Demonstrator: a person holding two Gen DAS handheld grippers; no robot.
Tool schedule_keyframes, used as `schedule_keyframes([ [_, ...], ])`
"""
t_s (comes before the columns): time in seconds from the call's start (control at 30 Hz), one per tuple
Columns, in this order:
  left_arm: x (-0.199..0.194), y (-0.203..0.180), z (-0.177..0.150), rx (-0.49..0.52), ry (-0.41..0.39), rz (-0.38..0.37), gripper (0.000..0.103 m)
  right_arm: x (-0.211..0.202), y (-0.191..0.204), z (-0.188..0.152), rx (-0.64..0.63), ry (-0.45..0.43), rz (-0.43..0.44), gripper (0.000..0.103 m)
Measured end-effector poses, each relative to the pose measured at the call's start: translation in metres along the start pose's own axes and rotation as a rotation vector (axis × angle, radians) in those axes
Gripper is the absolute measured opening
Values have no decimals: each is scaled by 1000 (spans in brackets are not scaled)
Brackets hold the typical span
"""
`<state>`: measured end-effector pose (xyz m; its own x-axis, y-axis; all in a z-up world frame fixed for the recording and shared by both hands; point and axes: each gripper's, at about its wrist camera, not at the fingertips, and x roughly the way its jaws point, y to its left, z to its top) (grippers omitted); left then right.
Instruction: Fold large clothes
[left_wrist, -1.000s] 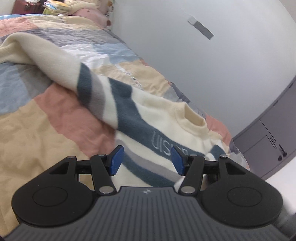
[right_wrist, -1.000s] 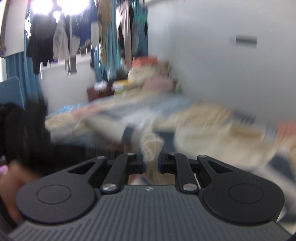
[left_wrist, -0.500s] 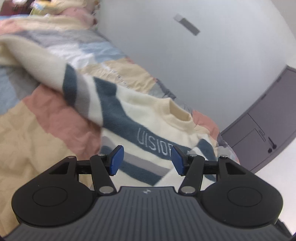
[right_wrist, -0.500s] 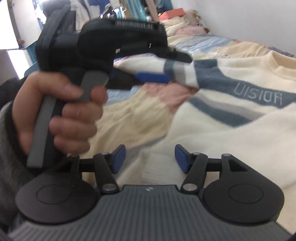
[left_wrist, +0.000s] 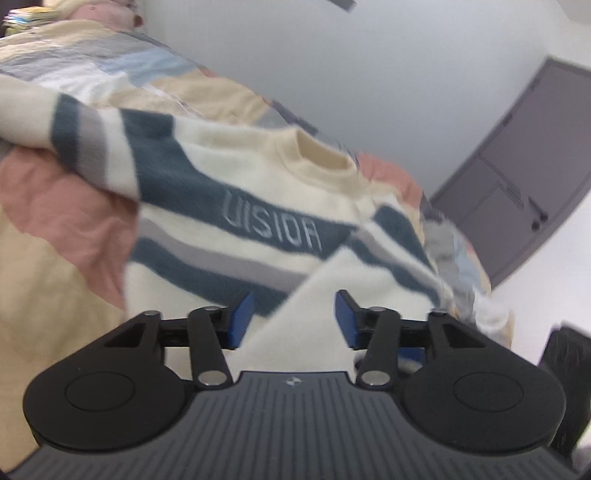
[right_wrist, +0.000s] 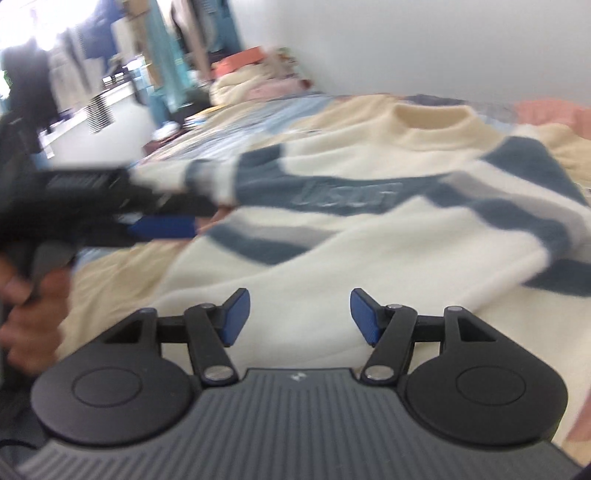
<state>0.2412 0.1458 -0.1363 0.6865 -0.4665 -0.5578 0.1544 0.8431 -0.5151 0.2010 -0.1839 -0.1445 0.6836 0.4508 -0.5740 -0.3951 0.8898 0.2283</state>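
A: Where is the sweater (left_wrist: 258, 229) seen?

B: It is spread on the patchwork bedspread (left_wrist: 55, 280), filling the middle of both views, its collar toward the upper right. One sleeve is folded across the body at lower right of the left view.

A: And the left gripper (left_wrist: 293, 319)?

B: It is released; its jaws have just been closing, cream fabric seen between the blue pads, nothing pinched.

A: The right gripper (right_wrist: 300, 317)?

B: Also released, above the cream hem at lower centre, with nothing gripped.
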Motion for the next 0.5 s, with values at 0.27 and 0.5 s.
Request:
schedule_keyframes([
  [0.27, 42, -12, -15, 61, 129, 21, 45, 26, -50, 3, 169, 23, -77, 30],
  [0.5, 69, 0, -22, -23, 196, 76, 45, 48, -69, -6, 226, 112, -45, 29],
])
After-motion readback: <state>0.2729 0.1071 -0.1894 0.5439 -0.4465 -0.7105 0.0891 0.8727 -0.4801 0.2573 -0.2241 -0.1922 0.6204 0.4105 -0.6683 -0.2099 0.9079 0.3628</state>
